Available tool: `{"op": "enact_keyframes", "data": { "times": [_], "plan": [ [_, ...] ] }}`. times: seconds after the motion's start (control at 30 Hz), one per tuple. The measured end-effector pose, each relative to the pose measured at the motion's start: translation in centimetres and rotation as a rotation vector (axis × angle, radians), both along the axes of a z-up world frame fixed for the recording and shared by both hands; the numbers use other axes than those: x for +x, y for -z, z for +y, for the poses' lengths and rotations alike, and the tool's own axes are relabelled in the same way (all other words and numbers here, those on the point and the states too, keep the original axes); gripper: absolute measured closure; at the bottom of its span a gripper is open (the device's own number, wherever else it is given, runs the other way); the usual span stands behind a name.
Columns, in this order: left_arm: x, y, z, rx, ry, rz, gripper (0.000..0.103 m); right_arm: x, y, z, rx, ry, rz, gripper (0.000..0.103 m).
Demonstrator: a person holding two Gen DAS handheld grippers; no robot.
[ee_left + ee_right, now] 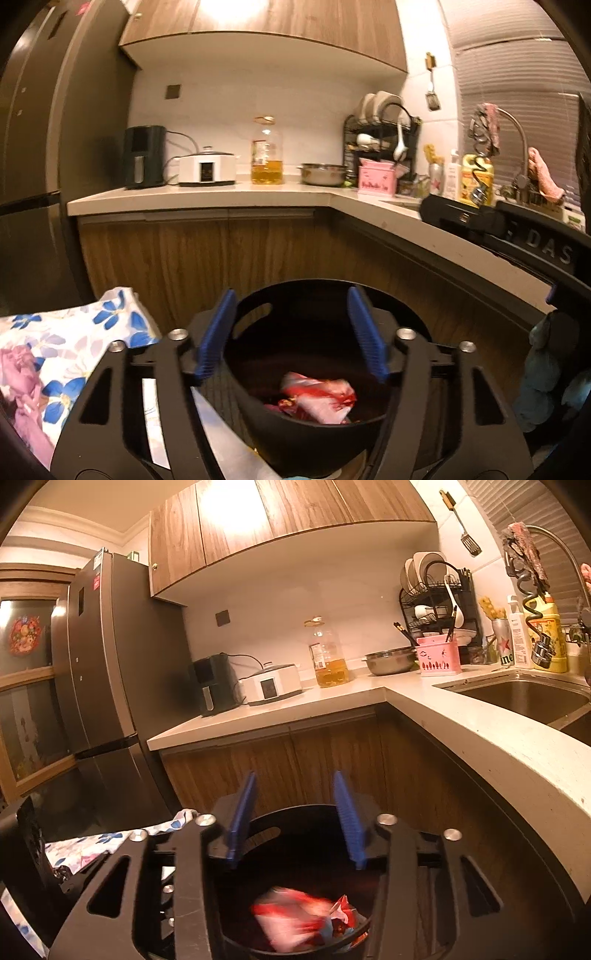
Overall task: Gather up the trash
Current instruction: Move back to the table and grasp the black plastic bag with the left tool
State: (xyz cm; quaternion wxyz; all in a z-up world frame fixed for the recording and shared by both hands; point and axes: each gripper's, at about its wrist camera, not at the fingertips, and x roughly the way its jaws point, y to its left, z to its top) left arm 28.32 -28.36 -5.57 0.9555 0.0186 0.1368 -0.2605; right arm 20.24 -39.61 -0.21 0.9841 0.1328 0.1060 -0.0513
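- The left gripper [293,334] sits low in the middle of its own view, tilted a little downward, its blue pads [216,334] spread apart with nothing between them: released.
- The right gripper [295,819] takes the same pose in its view, pointing slightly down, blue pads [242,816] parted and bare: also released.
- At the right edge of the left view, the black body of the right gripper [546,251] shows, with a blue glove [546,373] beneath it.
- At the lower left of both views lies a cloth [55,350] printed with blue flowers, just beside the gripper frames.
- At the left of the right view stands a dark fridge [110,657].
- Along the counter [221,194], from left to right, stand a black appliance [144,157], a white cooker [207,168], an oil bottle [267,151], a steel bowl [324,174], a pink holder [376,179] and a dish rack [380,129].
- At the right of the right view the sink [528,698] sits under a curved tap [554,542].
- Wooden cabinet doors [221,251] close off the space behind the bin; nothing stands between the grippers and the bin.
- A black round bin [306,369] sits directly below and ahead of both grippers, its rim showing between the pads.
- A crumpled red and white wrapper [317,398] lies inside the bin, below the open pads and clear of them; in the right view it is blurred [306,919].
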Motion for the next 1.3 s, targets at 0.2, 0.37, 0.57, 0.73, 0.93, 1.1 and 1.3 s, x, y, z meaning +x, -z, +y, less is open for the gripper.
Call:
{"op": "enact_keyframes", "data": {
  "times": [0.2,0.37,0.57,0.73,0.93,1.1,1.3],
  "plan": [
    [-1.1,-0.1,2.5,-0.009,-0.11,0.012,0.022,-0.9,0.5,0.4,0.005,0.008,0.007,0.034],
    [-2.6,0.0,5.1,-0.004,-0.216,0.015,0.02,-1.7,0.8,1.3,-0.012,0.014,0.018,0.026],
    [-4.6,0.0,8.6,-0.014,-0.343,0.015,0.02,-2.6,1.0,2.5,-0.003,0.002,0.025,0.024],
    [-5.9,-0.1,12.0,-0.021,-0.439,0.012,0.02,-3.4,1.1,4.2,-0.019,-0.021,0.018,0.024],
    [-7.8,0.1,15.4,-0.018,-0.519,0.012,0.02,-4.3,1.2,7.0,-0.038,-0.055,0.007,0.024],
    [-8.9,0.5,17.9,-0.007,-0.584,0.013,0.02,-4.9,1.5,9.2,-0.032,-0.098,0.01,0.024],
    [-9.9,1.2,21.9,0.005,-0.69,0.009,0.02,-4.8,2.4,12.3,-0.015,-0.156,0.036,0.024]
  ]
}}
